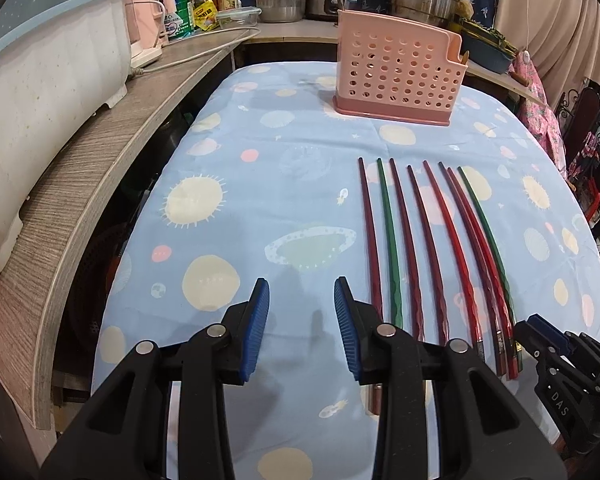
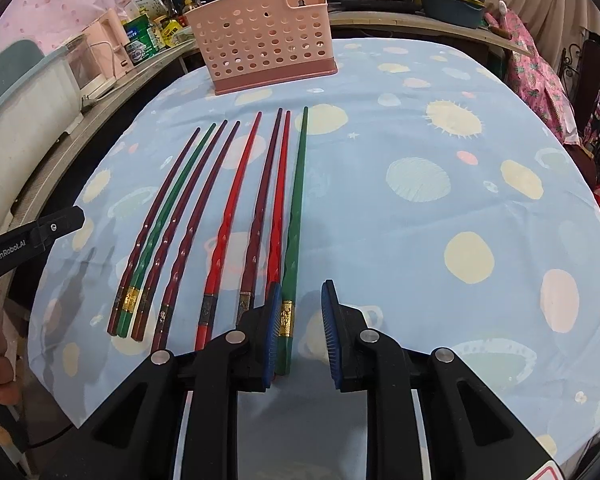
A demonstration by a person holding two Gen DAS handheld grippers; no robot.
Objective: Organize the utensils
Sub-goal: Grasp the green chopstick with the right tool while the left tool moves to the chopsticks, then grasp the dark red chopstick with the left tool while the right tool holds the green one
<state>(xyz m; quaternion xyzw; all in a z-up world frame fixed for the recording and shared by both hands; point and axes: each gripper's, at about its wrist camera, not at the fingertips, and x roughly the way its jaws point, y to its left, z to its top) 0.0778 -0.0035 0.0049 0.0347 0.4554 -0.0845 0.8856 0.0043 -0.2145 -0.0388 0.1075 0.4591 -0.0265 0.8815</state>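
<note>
A wooden shelf (image 1: 112,136) is seen along the left edge of the tabletop (image 1: 260,184), which is covered by a light blue cloth printed with planets and suns. On that shelf a white plastic tub with a pale blue rim (image 1: 48,80) is carried.

The left tool (image 1: 301,330), black with blue ribbed pads, is held open above the near edge of the tabletop, and nothing is gripped between its jaws. Its right finger is seen in front of the thick end of the leftmost dark red chopstick (image 1: 370,232).

Eight long lacquered chopsticks (image 2: 236,216), dark red, bright red and green, are laid side by side on the cloth, thick ends toward the near edge and tips toward the far edge. Beyond their tips, near the far edge, a pink perforated plastic utensil holder on a darker pink base (image 2: 260,36) is stood upright.

The right tool (image 2: 301,334) is held open at the right end of the row. The green chopstick with a gold band (image 2: 294,216) is seen just beside its left pad; whether they touch cannot be told. Nothing is clamped.
</note>
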